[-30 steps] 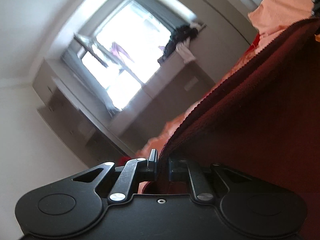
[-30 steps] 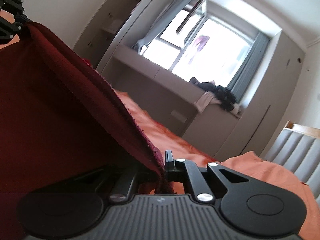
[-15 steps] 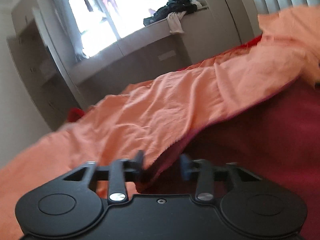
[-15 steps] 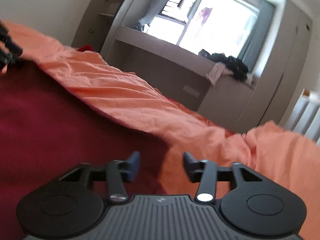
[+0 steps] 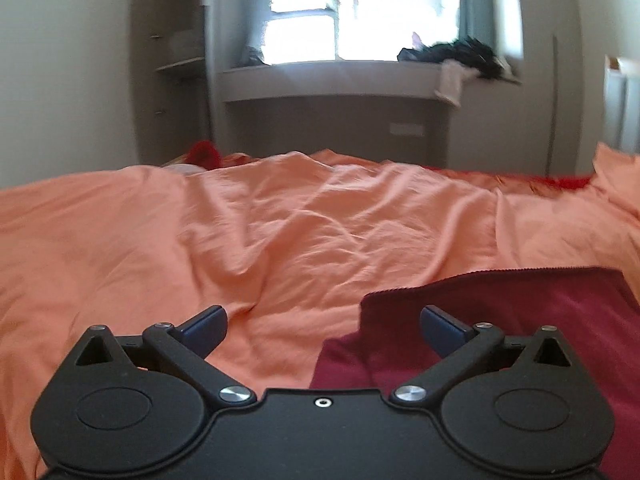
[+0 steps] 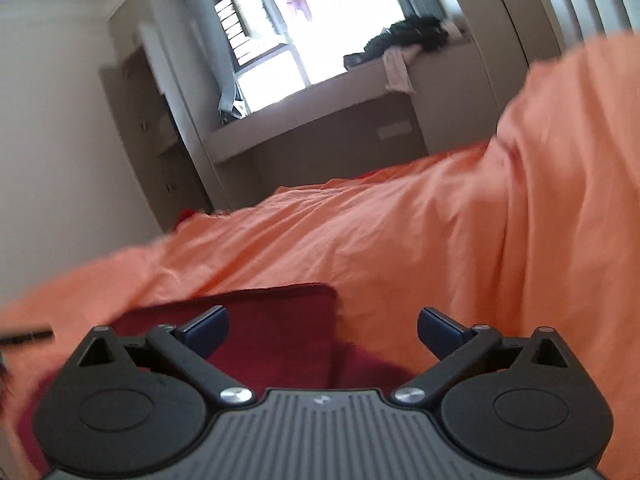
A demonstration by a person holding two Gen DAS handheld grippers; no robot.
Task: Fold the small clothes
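A dark red cloth [image 5: 520, 312] lies folded on the orange bedsheet [image 5: 280, 232], at the lower right of the left wrist view. My left gripper [image 5: 322, 326] is open and empty, its right finger over the cloth's left corner. In the right wrist view the same cloth [image 6: 260, 328] lies at lower left, with a folded top layer. My right gripper [image 6: 322, 326] is open and empty, just above the cloth's right edge. A bit of the left gripper [image 6: 28, 336] shows at the far left edge.
The orange sheet [image 6: 440, 248] covers the bed and bunches up high at the right. A window ledge [image 5: 340, 80] with dark clothes [image 5: 468, 50] runs behind the bed. A red item [image 5: 204, 152] lies at the bed's far left corner.
Both grippers held the red cloth up by its edge, lowered it onto the bed and let go. Both are now wide open and the cloth lies flat.
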